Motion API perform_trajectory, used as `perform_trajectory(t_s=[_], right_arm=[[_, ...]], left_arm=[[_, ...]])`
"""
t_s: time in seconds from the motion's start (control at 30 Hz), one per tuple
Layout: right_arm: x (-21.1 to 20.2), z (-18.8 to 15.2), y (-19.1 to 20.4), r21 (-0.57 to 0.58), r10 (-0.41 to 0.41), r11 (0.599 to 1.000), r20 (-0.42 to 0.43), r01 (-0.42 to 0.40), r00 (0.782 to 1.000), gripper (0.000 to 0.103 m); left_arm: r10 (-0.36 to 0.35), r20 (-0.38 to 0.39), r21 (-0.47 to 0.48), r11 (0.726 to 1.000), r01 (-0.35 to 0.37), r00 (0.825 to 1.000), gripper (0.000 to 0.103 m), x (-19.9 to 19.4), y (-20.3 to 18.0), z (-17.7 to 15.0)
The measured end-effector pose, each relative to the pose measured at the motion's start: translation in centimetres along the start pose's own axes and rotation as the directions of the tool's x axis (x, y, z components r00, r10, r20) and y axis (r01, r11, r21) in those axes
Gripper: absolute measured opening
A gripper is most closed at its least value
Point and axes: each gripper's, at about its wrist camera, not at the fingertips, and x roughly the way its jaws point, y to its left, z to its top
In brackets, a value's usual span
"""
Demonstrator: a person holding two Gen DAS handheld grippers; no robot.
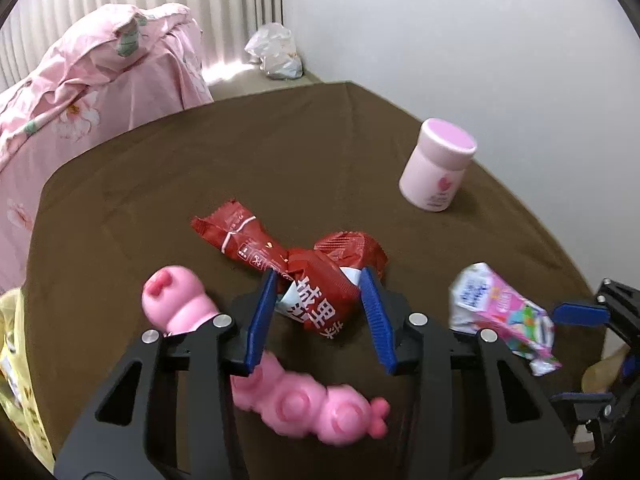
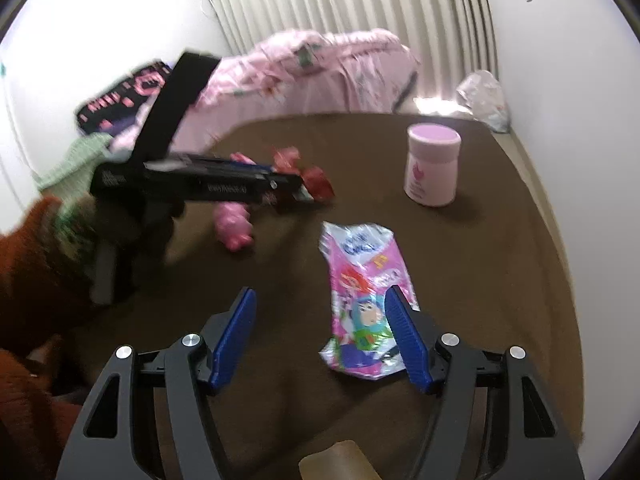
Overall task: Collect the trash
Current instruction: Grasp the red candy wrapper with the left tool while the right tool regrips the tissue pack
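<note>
A crumpled red snack wrapper lies on the brown cloth; my left gripper is open with its blue fingers on either side of the wrapper's near end. The wrapper also shows in the right wrist view, behind the left gripper. A pink cartoon-printed wrapper lies flat on the cloth; my right gripper is open just above its near part, right finger over it. That wrapper shows at the right of the left wrist view, with the right gripper beside it.
A pink rubber toy lies under my left gripper. A pink-lidded jar stands at the far right. Pink bedding is heaped at the left, a plastic bag in the far corner. A yellow bag sits at the left edge.
</note>
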Motion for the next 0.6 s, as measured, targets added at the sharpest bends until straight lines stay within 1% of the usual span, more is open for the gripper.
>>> perform_trajectory(t_s=[0.07, 0.13, 0.17, 0.2, 0.23, 0.27, 0.33, 0.4, 0.47, 0.5, 0.53, 0.57, 0.6], right_arm=[[0.2, 0.1, -0.2, 0.020, 0.020, 1.000, -0.065, -0.019, 0.998, 0.063], [-0.5, -0.1, -0.2, 0.016, -0.004, 1.000, -0.033, 0.004, 0.999, 0.063], [-0.9, -0.1, -0.2, 0.013, -0.045, 0.999, -0.009, 0.046, 0.999, 0.063], [-1.0, -0.1, -0.4, 0.016, -0.074, 0.997, -0.006, 0.074, 0.997, 0.063], [-0.9, -0.1, -0.7, 0.026, -0.105, 0.994, -0.017, 0.105, 0.994, 0.063], [-0.6, 0.0, -1.1, 0.039, -0.115, 0.992, -0.036, 0.116, 0.993, 0.063], [0.1, -0.2, -2.2, 0.086, -0.100, 0.991, -0.079, 0.106, 0.992, 0.063], [0.4, -0.4, -2.6, 0.111, -0.085, 0.990, -0.074, 0.093, 0.994, 0.061], [0.8, -0.4, -2.7, 0.116, -0.099, 0.987, -0.080, 0.108, 0.992, 0.060], [1.2, -0.3, -2.8, 0.119, -0.105, 0.986, -0.089, 0.116, 0.990, 0.058], [1.6, -0.5, -2.9, 0.123, -0.111, 0.985, -0.109, 0.124, 0.988, 0.052], [2.0, -0.5, -2.9, 0.120, -0.126, 0.983, -0.115, 0.139, 0.985, 0.050], [2.1, -0.5, -2.7, 0.106, -0.148, 0.981, -0.110, 0.160, 0.983, 0.039]], left_arm=[[-0.028, 0.040, -0.029, 0.999, 0.029, 0.999, 0.041, -2.1, 0.0, -0.3], [-0.056, 0.096, -0.043, 0.997, 0.061, 0.994, 0.041, -4.9, -0.2, -0.6], [-0.058, 0.124, -0.043, 0.997, 0.064, 0.991, 0.041, -6.4, -0.2, -0.8], [-0.054, 0.140, -0.044, 0.997, 0.061, 0.989, 0.041, -7.5, -0.1, -1.2], [-0.050, 0.147, -0.047, 0.997, 0.057, 0.988, 0.041, -8.3, 0.0, -1.4], [-0.046, 0.152, -0.054, 0.997, 0.054, 0.987, 0.041, -9.0, 0.3, -1.7], [-0.034, 0.147, -0.086, 0.995, 0.047, 0.989, 0.041, -10.2, 1.2, -2.8], [-0.016, 0.137, -0.126, 0.991, 0.033, 0.990, 0.041, -11.0, 2.1, -3.9], [0.004, 0.132, -0.161, 0.987, 0.018, 0.991, 0.041, -11.7, 3.0, -5.1], [0.012, 0.129, -0.176, 0.984, 0.011, 0.992, 0.041, -12.0, 3.5, -5.7], [0.020, 0.125, -0.191, 0.982, 0.004, 0.992, 0.041, -12.1, 4.1, -6.2], [0.026, 0.121, -0.203, 0.979, -0.001, 0.992, 0.041, -12.3, 4.5, -6.6], [0.030, 0.115, -0.221, 0.975, -0.004, 0.993, 0.041, -12.3, 5.0, -7.1]])
